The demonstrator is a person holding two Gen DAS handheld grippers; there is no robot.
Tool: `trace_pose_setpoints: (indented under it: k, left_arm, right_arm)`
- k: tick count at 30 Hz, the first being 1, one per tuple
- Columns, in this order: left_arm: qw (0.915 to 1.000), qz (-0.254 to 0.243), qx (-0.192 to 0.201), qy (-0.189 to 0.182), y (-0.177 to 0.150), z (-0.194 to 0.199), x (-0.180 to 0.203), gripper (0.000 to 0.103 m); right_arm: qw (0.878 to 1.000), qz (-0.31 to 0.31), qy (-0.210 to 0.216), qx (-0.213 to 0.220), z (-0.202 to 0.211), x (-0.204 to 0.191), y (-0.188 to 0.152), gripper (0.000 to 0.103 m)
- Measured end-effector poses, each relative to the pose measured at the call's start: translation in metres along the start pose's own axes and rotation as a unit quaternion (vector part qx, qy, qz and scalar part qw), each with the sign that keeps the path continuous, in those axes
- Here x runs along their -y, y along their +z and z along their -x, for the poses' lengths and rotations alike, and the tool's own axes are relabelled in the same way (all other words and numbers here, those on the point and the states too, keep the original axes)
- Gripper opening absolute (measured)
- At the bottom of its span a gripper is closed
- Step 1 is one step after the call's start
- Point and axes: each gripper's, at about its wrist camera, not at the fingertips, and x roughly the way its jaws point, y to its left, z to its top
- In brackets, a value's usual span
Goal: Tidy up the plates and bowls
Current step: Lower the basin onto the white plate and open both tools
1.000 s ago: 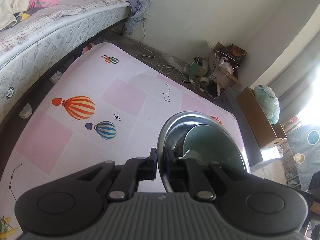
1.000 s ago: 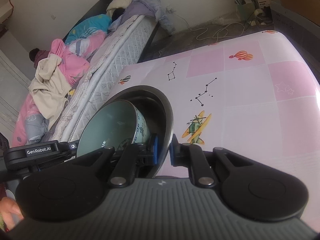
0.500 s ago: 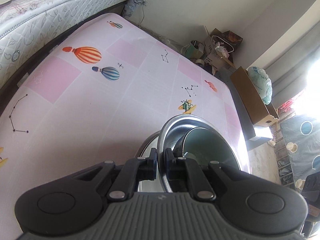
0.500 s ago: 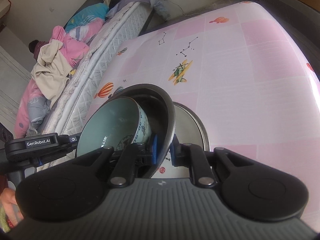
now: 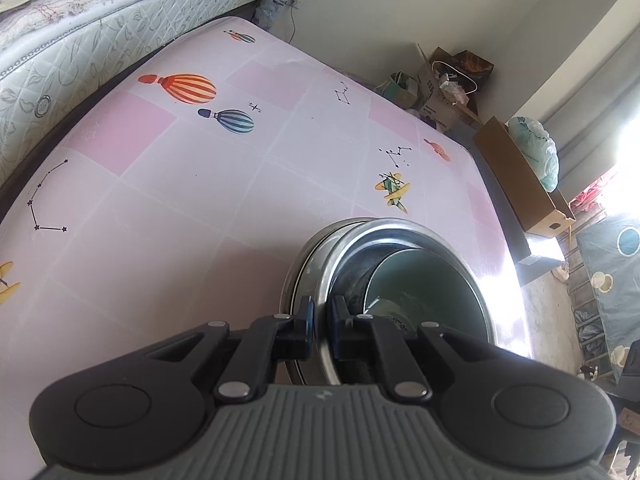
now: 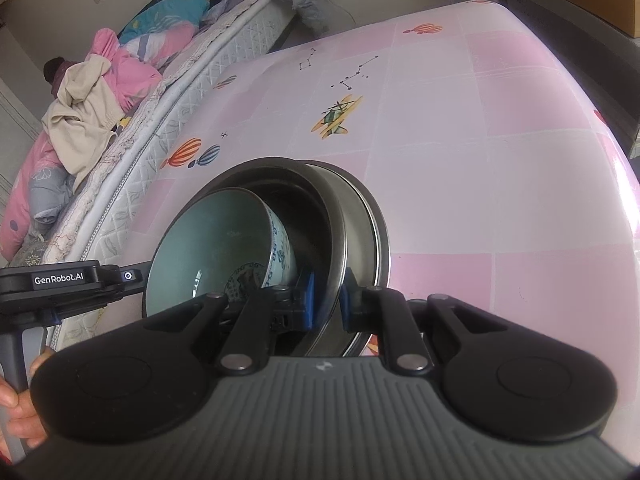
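My left gripper [image 5: 320, 322] is shut on the near rim of a steel bowl [image 5: 404, 236]. My right gripper [image 6: 326, 300] is shut on the opposite rim of the same steel bowl [image 6: 336, 220]. A pale green ceramic bowl [image 5: 424, 284] with a blue pattern outside lies tilted inside it, also in the right wrist view [image 6: 216, 248]. A second steel dish [image 5: 308, 258] sits directly beneath on the pink table [image 5: 168, 200], and its rim [image 6: 380, 232] shows around the held bowl. The held bowl is low over it; I cannot tell if they touch.
A mattress [image 5: 100, 32] with piled bedding [image 6: 100, 92] runs along the table's far left side. Cardboard boxes [image 5: 528, 184] and clutter [image 5: 444, 84] stand on the floor beyond the table's far and right edges. The left gripper's body [image 6: 60, 280] shows at the left.
Both grippers have carried the steel bowl with the ceramic bowl down and over the second steel dish on the table, which came into view half a second ago. The grips are unchanged.
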Motion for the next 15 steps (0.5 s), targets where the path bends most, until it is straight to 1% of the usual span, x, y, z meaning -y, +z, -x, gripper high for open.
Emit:
trace_pose_setpoints:
  k: [2,3,4,5,6,7,8,9,10,11,12,13,14,15]
  left_arm:
    - [0.9999,-0.010,0.009,0.004,-0.002,0.003,0.002,0.009]
    - [0.9997,-0.016,0.016,0.005,-0.003,0.006,0.003,0.010]
    - [0.9994,-0.023,0.025,0.008,-0.004,0.010,0.005,0.014]
    - [0.9989,-0.029,0.034,0.013,-0.005,0.014,0.007,0.025]
    - [0.9981,-0.035,0.044,0.024,-0.006,0.019,0.009,0.031]
    - [0.9969,-0.044,0.056,0.032,-0.008,0.024,0.010,0.047]
    - [0.9957,-0.049,0.070,0.037,-0.010,0.030,0.010,0.060]
    - [0.9941,-0.049,0.086,0.042,-0.014,0.039,0.009,0.063]
    - [0.9930,-0.051,0.096,0.045,-0.017,0.046,0.009,0.065]
    - [0.9922,-0.054,0.103,0.046,-0.020,0.051,0.008,0.068]
    - [0.9916,-0.057,0.106,0.047,-0.023,0.057,0.007,0.070]
    - [0.9913,-0.057,0.108,0.049,-0.026,0.063,0.006,0.074]
    - [0.9909,-0.056,0.111,0.051,-0.028,0.068,0.004,0.079]
    - [0.9903,-0.058,0.115,0.053,-0.031,0.073,0.003,0.081]
  right_arm:
    - [1.000,0.005,-0.002,0.004,0.001,-0.002,-0.002,0.014]
    - [1.000,0.011,-0.006,0.009,0.002,-0.004,-0.002,0.016]
    - [1.000,0.017,-0.009,0.013,0.004,-0.006,-0.003,0.017]
    - [1.000,0.021,-0.011,0.018,0.006,-0.008,-0.004,0.022]
    - [0.999,0.025,-0.020,0.024,0.009,-0.010,-0.004,0.026]
    - [0.999,0.029,-0.026,0.030,0.012,-0.011,-0.004,0.027]
    - [0.999,0.030,-0.028,0.035,0.015,-0.012,-0.005,0.030]
    - [0.998,0.028,-0.035,0.042,0.020,-0.013,-0.005,0.040]
    - [0.997,0.026,-0.043,0.051,0.025,-0.013,-0.007,0.047]
    - [0.997,0.026,-0.050,0.060,0.031,-0.013,-0.009,0.056]
    - [0.996,0.026,-0.048,0.068,0.036,-0.014,-0.011,0.059]
    - [0.996,0.021,-0.043,0.075,0.043,-0.013,-0.014,0.061]
    - [0.996,0.015,-0.039,0.079,0.050,-0.012,-0.017,0.065]
    - [0.996,0.011,-0.036,0.084,0.056,-0.012,-0.021,0.068]
